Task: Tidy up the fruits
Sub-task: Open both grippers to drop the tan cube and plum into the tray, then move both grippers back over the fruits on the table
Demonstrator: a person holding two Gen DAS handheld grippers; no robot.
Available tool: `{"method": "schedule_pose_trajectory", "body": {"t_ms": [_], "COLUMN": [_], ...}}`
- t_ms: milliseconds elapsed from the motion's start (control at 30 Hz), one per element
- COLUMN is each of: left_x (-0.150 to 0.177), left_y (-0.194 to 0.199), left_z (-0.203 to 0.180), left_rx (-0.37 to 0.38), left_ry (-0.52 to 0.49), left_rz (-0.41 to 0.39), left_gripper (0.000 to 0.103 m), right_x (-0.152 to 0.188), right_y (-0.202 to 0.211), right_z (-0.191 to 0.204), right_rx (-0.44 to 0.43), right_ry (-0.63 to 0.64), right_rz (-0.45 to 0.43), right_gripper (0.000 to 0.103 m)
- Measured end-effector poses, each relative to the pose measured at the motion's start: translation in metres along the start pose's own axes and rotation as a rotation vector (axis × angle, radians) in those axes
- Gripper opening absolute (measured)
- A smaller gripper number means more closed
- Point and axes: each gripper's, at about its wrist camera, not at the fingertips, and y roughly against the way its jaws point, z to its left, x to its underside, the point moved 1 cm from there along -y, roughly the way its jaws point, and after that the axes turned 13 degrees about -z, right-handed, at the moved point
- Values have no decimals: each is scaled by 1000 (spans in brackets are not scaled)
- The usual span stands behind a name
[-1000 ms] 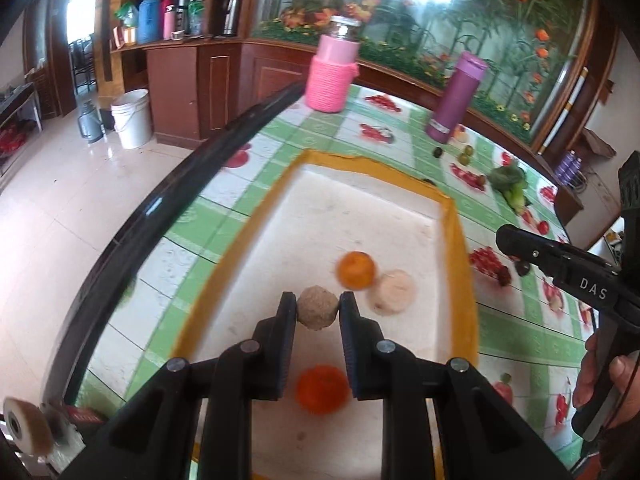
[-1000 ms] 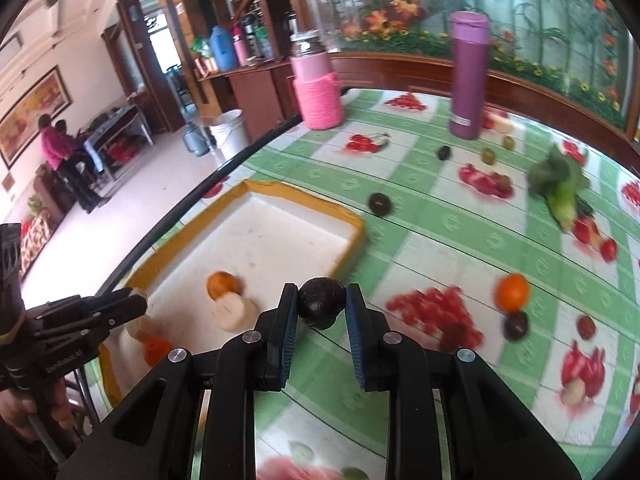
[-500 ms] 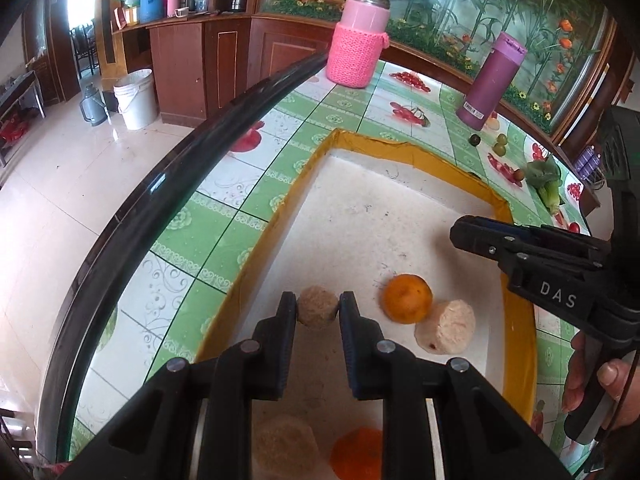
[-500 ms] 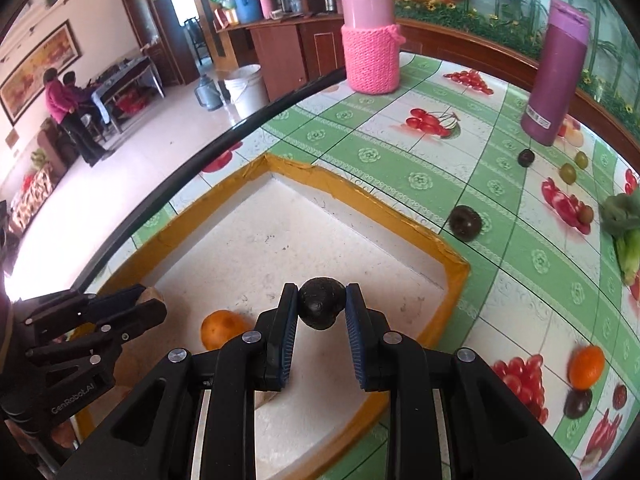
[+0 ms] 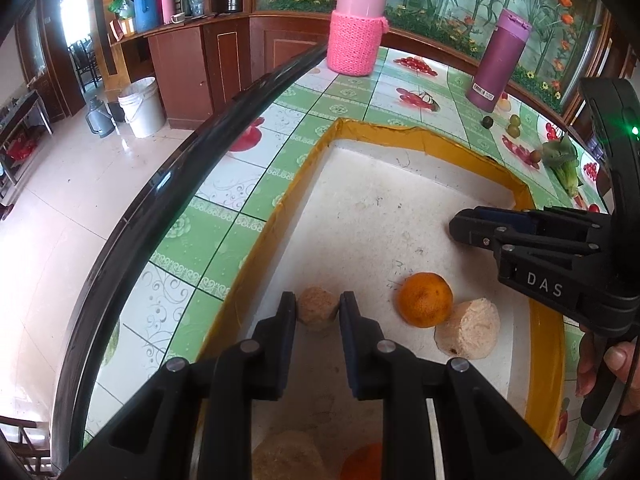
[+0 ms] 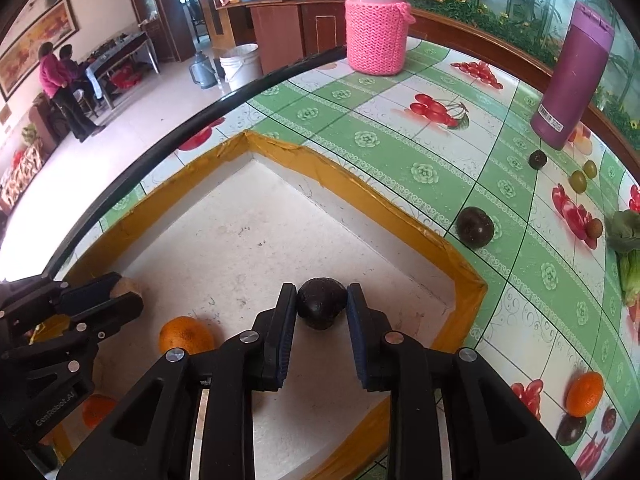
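Note:
My left gripper (image 5: 318,307) is shut on a tan round fruit (image 5: 317,314), low over the white floor of the yellow-rimmed tray (image 5: 408,138), near its left wall. An orange (image 5: 426,299) and a tan fruit (image 5: 468,334) lie just right of it; another tan fruit (image 5: 288,456) and another orange (image 5: 364,462) show under the fingers. My right gripper (image 6: 322,306) is shut on a dark round fruit (image 6: 321,307), low inside the tray (image 6: 360,184) near its right corner. The left gripper (image 6: 120,296) shows at the left there, beside an orange (image 6: 186,335).
On the green fruit-print tablecloth outside the tray lie a dark fruit (image 6: 475,227), an orange (image 6: 585,394) and several small fruits. A pink knit-covered flask (image 6: 376,28) and a purple bottle (image 6: 572,80) stand at the back. Leafy greens (image 6: 628,248) lie at the right. The table's black edge runs along the left.
The right gripper carried the dark fruit from over the tablecloth into the tray and down. The left gripper sank lower with the tan fruit. Both stay shut on their fruit.

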Motion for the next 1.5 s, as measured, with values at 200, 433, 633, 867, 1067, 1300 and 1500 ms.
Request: {"method": "schedule_pose_trajectory", "body": {"t_ms": [200, 433, 633, 867, 1067, 1300, 1500], "left_x": [2, 7, 12, 15, 18, 22, 28], "left_y": [3, 15, 35, 56, 70, 81, 94], "left_z": [-1, 5, 6, -7, -34, -76, -126], "left_rx": [-16, -23, -36, -32, -11, 34, 97], "left_ry": [4, 37, 62, 54, 27, 0, -77], "left_rz": [8, 1, -33, -70, -92, -96, -116], "left_gripper": [47, 49, 61, 73, 84, 96, 101], "right_x": [2, 8, 17, 37, 71, 124, 165], "right_y": [8, 38, 70, 110, 136, 167, 196], "right_z": [0, 8, 13, 1, -22, -65, -123], "right_rx": [10, 2, -5, -12, 18, 88, 190], "right_ry": [-11, -21, -32, -103, -156, -256, -380], "right_rz": [-8, -49, -92, -136, -127, -117, -130], "right_gripper": [31, 31, 32, 33, 37, 55, 59]}}
